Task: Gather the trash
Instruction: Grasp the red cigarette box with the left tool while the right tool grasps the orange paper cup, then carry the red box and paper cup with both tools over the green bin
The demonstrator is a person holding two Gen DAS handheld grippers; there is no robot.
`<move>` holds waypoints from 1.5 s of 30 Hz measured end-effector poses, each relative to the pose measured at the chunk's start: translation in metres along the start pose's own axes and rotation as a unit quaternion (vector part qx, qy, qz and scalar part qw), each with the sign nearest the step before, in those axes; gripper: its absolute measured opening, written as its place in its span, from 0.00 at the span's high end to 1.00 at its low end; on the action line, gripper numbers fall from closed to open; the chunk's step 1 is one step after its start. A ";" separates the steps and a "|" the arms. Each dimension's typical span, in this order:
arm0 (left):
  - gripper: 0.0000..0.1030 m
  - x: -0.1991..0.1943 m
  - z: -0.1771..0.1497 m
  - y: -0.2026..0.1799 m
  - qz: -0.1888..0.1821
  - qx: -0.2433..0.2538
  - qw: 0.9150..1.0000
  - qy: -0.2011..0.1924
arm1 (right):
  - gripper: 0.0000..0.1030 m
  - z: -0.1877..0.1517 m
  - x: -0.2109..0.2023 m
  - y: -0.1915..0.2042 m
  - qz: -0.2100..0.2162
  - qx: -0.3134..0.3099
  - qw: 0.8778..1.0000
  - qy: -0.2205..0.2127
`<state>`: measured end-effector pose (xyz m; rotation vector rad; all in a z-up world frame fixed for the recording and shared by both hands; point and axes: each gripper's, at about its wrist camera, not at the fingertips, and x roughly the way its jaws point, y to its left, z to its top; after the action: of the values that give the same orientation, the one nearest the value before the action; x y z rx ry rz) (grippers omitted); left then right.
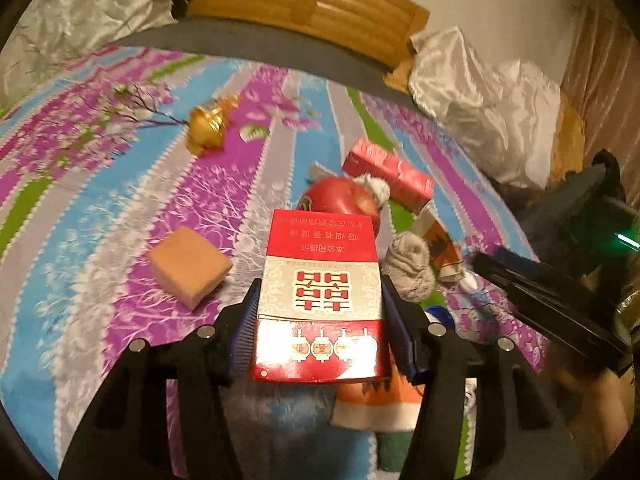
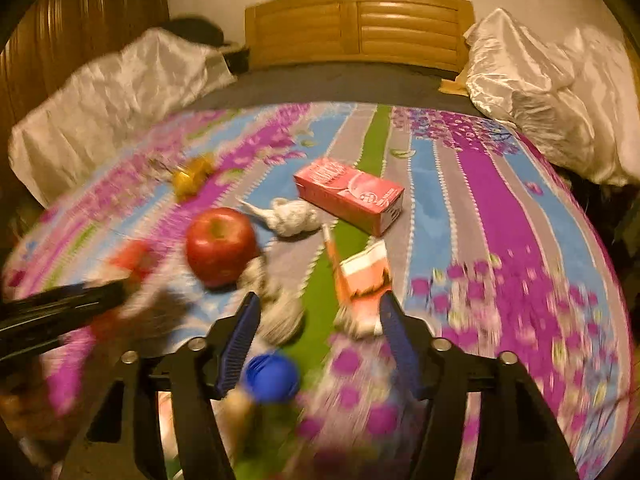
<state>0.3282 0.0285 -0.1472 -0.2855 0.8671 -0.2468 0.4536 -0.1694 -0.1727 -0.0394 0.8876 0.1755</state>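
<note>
Cigarette pack (image 1: 320, 300), red and white, sits centre-low in left wrist frame, long axis running away from camera toward apple (image 1: 340, 198), print upside down. Left gripper (image 1: 320, 320) half closed, both blue pads against pack's sides, gripping it. Right gripper (image 2: 320, 336) partly open over bedspread (image 2: 500, 220), nothing between pads; orange carton (image 2: 360, 284) just beyond right pad, blue cap (image 2: 272, 376) below.

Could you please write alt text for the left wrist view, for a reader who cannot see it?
The left gripper holds a red and white cigarette pack between its blue pads, above a bed with a striped floral sheet. Behind it lie a red apple, a pink carton, crumpled tissue, a tan block and a gold cap.
</note>
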 end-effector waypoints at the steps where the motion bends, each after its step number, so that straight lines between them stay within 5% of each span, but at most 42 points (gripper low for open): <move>1: 0.48 -0.006 -0.001 -0.001 0.006 0.002 1.000 -0.004 | 0.71 0.002 0.011 0.000 -0.005 -0.005 1.000 0.014; 3: 0.48 -0.015 -0.004 -0.003 0.028 0.015 0.999 -0.012 | 0.89 0.002 0.033 0.001 -0.017 -0.018 0.999 0.047; 5: 0.48 -0.023 -0.005 -0.006 0.050 0.033 0.998 -0.022 | 0.93 0.001 0.027 0.003 -0.015 -0.021 0.999 0.033; 14: 0.48 -0.077 -0.015 -0.026 0.086 0.066 0.991 -0.075 | 0.94 -0.032 -0.111 0.008 0.043 0.034 0.995 -0.083; 27: 0.47 -0.144 -0.076 -0.102 0.036 0.142 0.986 -0.078 | 0.94 -0.152 -0.282 0.041 0.094 0.115 0.981 -0.127; 36: 0.47 -0.163 -0.130 -0.145 -0.010 0.193 0.980 -0.051 | 0.94 -0.231 -0.347 0.039 0.052 0.156 0.978 -0.129; 45: 0.47 -0.177 -0.140 -0.214 -0.038 0.260 0.963 -0.062 | 0.94 -0.257 -0.417 0.015 -0.013 0.180 0.966 -0.184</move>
<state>0.0879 -0.1341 -0.0334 0.1562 0.6388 -0.5121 -0.0035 -0.2387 -0.0116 0.3127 0.5362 -0.0076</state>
